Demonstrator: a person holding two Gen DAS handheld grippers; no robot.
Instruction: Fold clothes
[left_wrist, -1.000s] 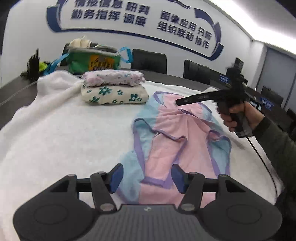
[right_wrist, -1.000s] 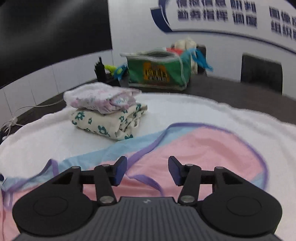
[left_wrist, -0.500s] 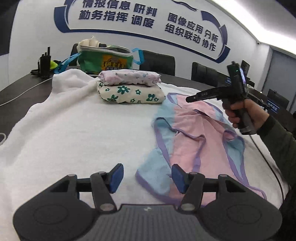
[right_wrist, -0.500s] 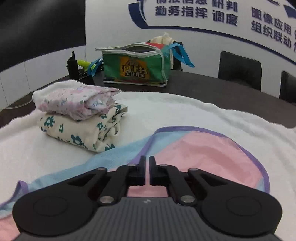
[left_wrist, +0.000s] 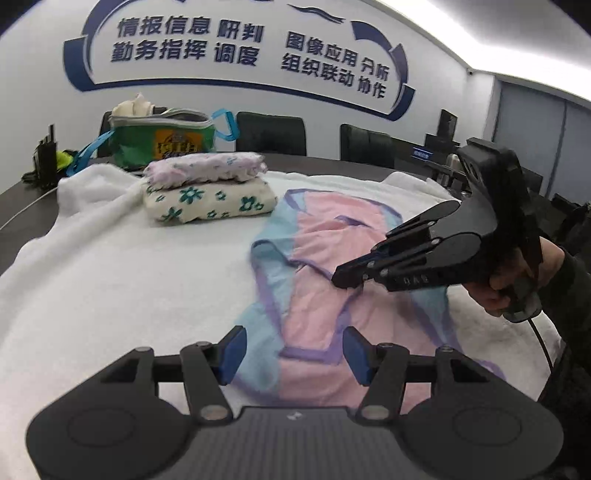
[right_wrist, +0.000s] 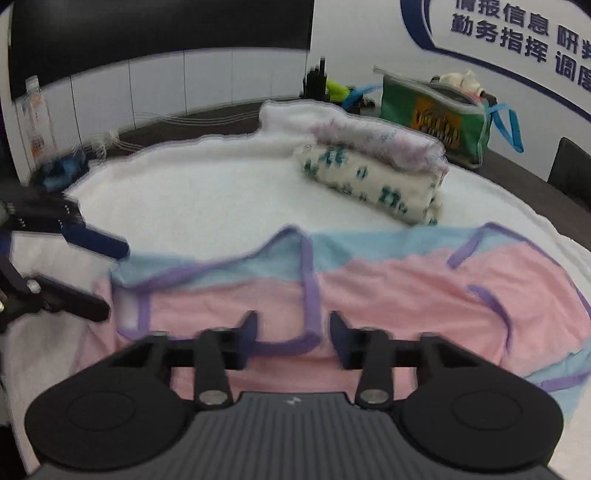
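A pink and light-blue garment (left_wrist: 332, 302) with purple trim lies crumpled on the white blanket (left_wrist: 129, 280). My left gripper (left_wrist: 293, 350) stands open over its near blue edge, pads not touching the cloth. My right gripper (right_wrist: 293, 328) is open in its own view, with a purple hem of the garment (right_wrist: 406, 291) lying between its fingers, not pinched. From the left wrist view the right gripper (left_wrist: 354, 266) hovers low over the middle of the garment, held by a hand (left_wrist: 517, 284). The left gripper (right_wrist: 110, 277) shows at the left edge of the right wrist view.
Two folded floral garments (left_wrist: 207, 192) are stacked at the back of the blanket. Behind them on the dark table stand a green bag (left_wrist: 162, 140) and black radios (left_wrist: 44, 155). Chairs (left_wrist: 271, 133) line the far side. A water bottle (right_wrist: 35, 110) stands far left.
The right gripper shut half a second ago and stands open again now. It swung across the garment toward my left gripper, and the garment has bunched up more. The left gripper stayed open.
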